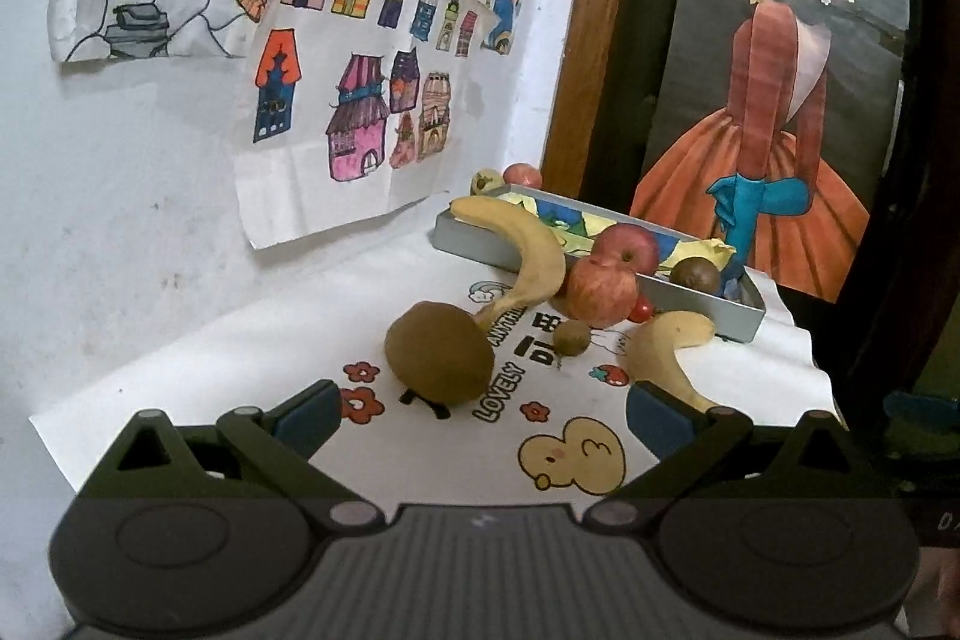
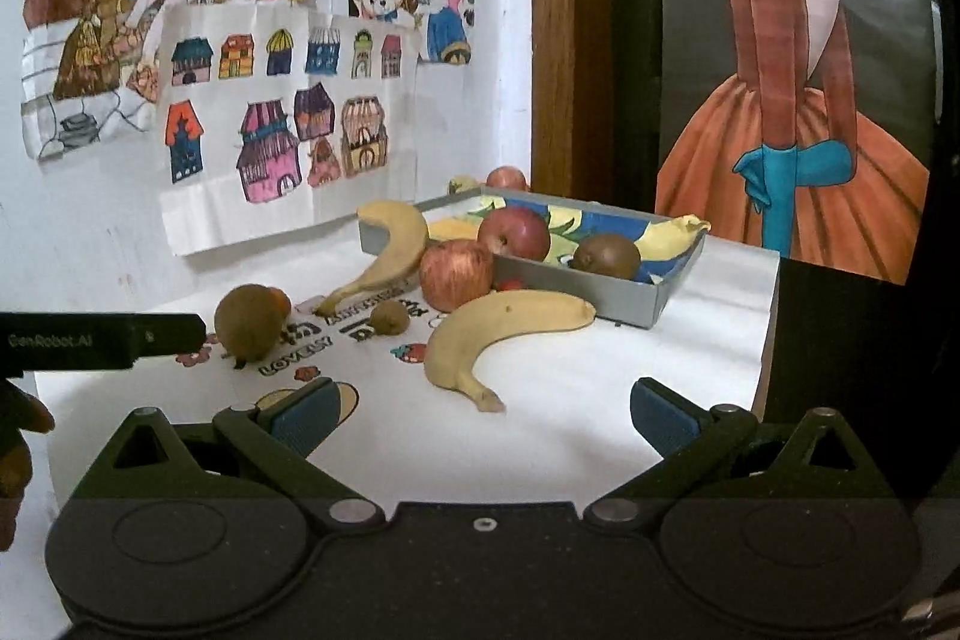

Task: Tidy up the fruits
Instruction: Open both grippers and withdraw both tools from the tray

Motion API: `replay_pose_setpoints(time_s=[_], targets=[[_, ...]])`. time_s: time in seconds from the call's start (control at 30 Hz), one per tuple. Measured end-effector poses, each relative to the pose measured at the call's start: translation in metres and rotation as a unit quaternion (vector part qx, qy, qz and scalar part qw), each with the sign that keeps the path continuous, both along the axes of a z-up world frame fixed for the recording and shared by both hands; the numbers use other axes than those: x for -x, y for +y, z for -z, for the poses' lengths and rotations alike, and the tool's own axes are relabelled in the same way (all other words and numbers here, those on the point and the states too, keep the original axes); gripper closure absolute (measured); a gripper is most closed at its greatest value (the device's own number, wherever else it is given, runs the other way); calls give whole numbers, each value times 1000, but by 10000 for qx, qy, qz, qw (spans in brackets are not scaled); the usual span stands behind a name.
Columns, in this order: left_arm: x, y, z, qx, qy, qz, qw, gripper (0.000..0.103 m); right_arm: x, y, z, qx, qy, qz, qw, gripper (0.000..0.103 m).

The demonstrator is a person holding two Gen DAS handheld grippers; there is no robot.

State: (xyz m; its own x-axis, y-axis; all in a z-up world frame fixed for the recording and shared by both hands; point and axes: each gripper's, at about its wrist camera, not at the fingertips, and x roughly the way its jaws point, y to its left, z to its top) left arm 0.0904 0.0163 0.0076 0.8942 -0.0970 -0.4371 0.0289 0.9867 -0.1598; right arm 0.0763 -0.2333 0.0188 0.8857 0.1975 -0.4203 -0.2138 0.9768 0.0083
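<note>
A grey tray (image 1: 696, 298) (image 2: 630, 295) at the back of the table holds a red apple (image 1: 627, 244) (image 2: 516, 232) and a kiwi (image 1: 695, 274) (image 2: 606, 255). In front of it lie a second apple (image 1: 600, 289) (image 2: 456, 274), two bananas (image 1: 528, 256) (image 1: 666, 349) (image 2: 498, 334) (image 2: 390, 244), a small kiwi (image 1: 571, 337) (image 2: 390, 317) and a large brown kiwi (image 1: 438, 352) (image 2: 249, 319). My left gripper (image 1: 483, 421) stands open just before the large kiwi. My right gripper (image 2: 485, 418) is open, close to the near banana's stem.
A white printed cloth (image 1: 564, 436) covers the table, whose right edge drops off. Drawings (image 1: 336, 100) hang on the wall to the left; a wooden frame (image 1: 585, 40) stands behind the tray. Two more fruits (image 1: 510, 177) sit behind the tray. The left gripper's body (image 2: 102, 340) shows at the left.
</note>
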Motion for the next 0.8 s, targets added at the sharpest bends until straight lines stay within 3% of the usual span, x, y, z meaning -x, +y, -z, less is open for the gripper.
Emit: replay_pose_setpoints(time_s=[0.47, 0.57, 0.8], targets=[[-18, 1, -2, -201, 137, 83, 9997, 0, -26, 7, 8, 263, 219, -244, 9991, 1], [-25, 3, -5, -343, 191, 50, 9992, 0, -39, 11, 5, 540, 149, -394, 9977, 1], [-39, 16, -13, -451, 186, -94, 9988, 0, -79, 18, -2, 604, 174, -632, 9960, 1]])
